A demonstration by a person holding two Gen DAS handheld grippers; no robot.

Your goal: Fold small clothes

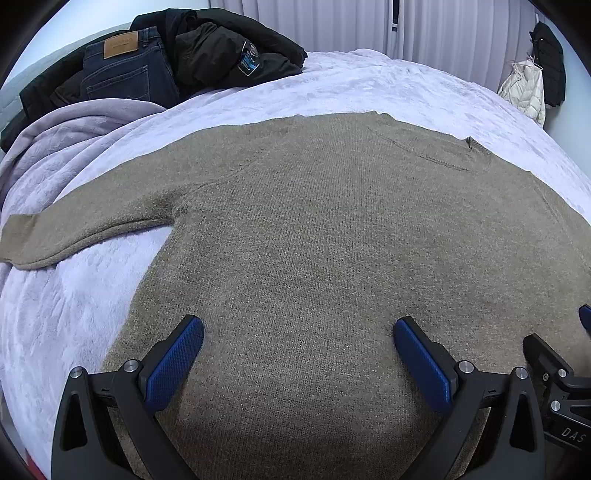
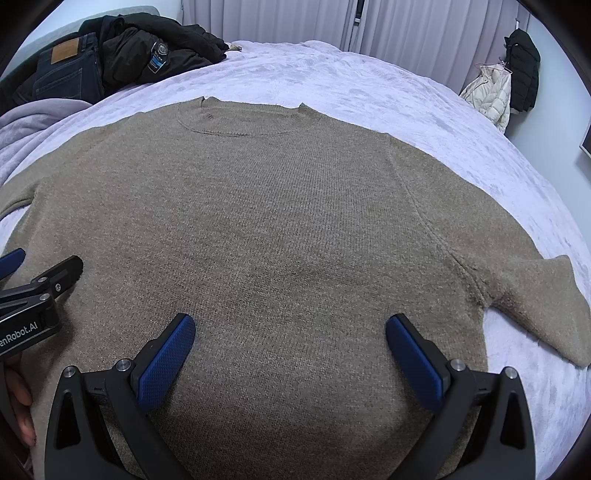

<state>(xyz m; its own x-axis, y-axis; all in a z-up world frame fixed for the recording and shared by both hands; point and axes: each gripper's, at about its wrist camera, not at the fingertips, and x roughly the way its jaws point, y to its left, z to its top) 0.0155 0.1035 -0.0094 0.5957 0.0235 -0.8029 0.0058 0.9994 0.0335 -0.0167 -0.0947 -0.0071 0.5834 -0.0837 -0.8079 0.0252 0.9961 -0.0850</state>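
Sweater (image 1: 314, 236) lies flat on the bed (image 1: 351, 85), front up, collar (image 2: 243, 118) twd the far edge, hem twd the cameras. One sleeve (image 1: 74, 236) stretches out flat twd the bed's left edge; the other sleeve (image 2: 528, 295) lies twd the right edge, bent back near its end. Left gripper (image 1: 299, 332) hangs over the sweater's lower part, jaws spread wide, nothing betw them. Right gripper (image 2: 290, 328) is just beside it, also over the lower body, jaws spread wide & empty. At the bed's far left corner: jeans (image 1: 125, 70) & a black jacket (image 1: 221, 51) in a heap. Curtains (image 1: 443, 26) behind the far edge; coats (image 2: 506, 81) hang at far right
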